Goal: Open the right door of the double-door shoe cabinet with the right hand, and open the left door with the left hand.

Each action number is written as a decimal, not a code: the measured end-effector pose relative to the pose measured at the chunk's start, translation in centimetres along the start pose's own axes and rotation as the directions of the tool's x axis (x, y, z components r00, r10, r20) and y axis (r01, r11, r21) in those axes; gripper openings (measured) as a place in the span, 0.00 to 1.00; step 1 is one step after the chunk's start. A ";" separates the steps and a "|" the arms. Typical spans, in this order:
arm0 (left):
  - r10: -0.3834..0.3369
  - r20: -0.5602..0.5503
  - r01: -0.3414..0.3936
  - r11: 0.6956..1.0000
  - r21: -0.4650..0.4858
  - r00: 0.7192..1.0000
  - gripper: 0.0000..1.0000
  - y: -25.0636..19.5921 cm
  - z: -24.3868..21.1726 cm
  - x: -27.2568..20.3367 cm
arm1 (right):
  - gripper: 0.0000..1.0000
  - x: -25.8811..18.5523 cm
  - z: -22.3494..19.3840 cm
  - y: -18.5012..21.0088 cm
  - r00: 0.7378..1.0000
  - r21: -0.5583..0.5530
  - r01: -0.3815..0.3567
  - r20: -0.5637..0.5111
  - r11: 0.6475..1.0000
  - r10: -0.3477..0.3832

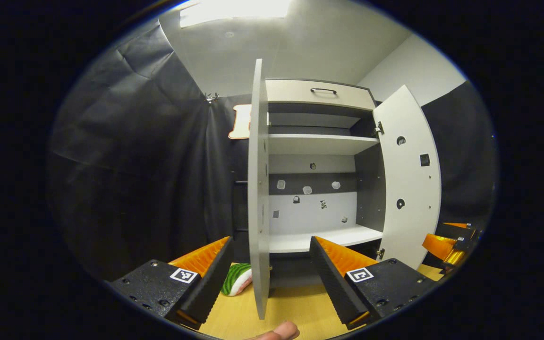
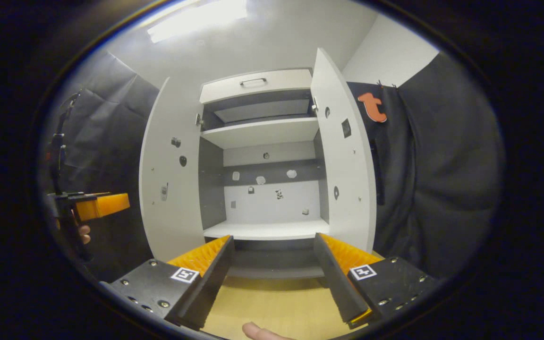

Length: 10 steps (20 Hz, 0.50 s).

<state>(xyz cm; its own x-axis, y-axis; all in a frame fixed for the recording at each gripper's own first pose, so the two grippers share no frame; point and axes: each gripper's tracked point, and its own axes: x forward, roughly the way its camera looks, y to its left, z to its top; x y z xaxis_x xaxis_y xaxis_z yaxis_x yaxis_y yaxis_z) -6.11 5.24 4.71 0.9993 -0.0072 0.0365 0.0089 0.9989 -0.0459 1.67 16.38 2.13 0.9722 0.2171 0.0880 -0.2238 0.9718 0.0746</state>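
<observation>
Plainly, both doors of the shoe cabinet [image 2: 262,189] stand open. In the right gripper view the left door [image 2: 168,189] swings out to one side and the right door [image 2: 345,160] to the other, their pale inner faces showing hinge cups and small fittings. No readable writing or brand appears on the cabinet; each gripper body carries a small square black-and-white marker, nothing legible.

Inside, the cabinet holds no shoes that I can see. 2 white shelves are plain: an upper shelf [image 2: 260,132] and a lower shelf [image 2: 267,230], with a back panel of pale and grey bands dotted with small fittings. Above the opening sits a drawer front [image 2: 255,85] with a slim handle.

From the left gripper view, the left door [image 1: 258,198] is seen nearly edge-on, passing between the fingers of the left gripper [image 1: 269,274], which are spread wide and do not press on it. The right door [image 1: 409,184] hangs open beyond. A green-striped soft toy [image 1: 236,279] lies on the wooden floor [image 1: 295,307] by the door's foot.

The right gripper [image 2: 272,274] is likewise spread wide, gripping nothing, facing the cabinet's interior. A fingertip [image 2: 258,331] shows at the bottom edge.
</observation>
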 end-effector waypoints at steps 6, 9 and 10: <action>-0.033 -0.055 0.033 0.999 -0.005 0.998 0.99 -3.8 -4.3 0.3 | 1.00 -0.3 1.2 -1.4 0.997 -0.069 0.072 0.028 0.995 -0.071; -0.042 -0.092 0.042 0.999 -0.007 0.995 1.00 -5.2 -6.0 1.0 | 1.00 -0.5 1.6 -1.1 0.998 -0.065 0.060 0.034 0.996 -0.057; -0.037 -0.097 0.037 0.999 -0.001 0.995 1.00 -5.2 -6.2 1.1 | 1.00 -0.5 1.8 -1.1 0.998 -0.066 0.059 0.040 0.996 -0.056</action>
<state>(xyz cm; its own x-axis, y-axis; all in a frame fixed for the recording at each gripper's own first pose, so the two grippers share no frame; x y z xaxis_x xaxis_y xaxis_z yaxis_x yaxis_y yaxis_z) -4.83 -0.24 -1.25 0.9971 -0.0487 -0.0588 0.0461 0.9979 -0.0459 1.27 15.04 3.76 0.9797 0.1586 0.1230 -0.1615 0.9868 0.0141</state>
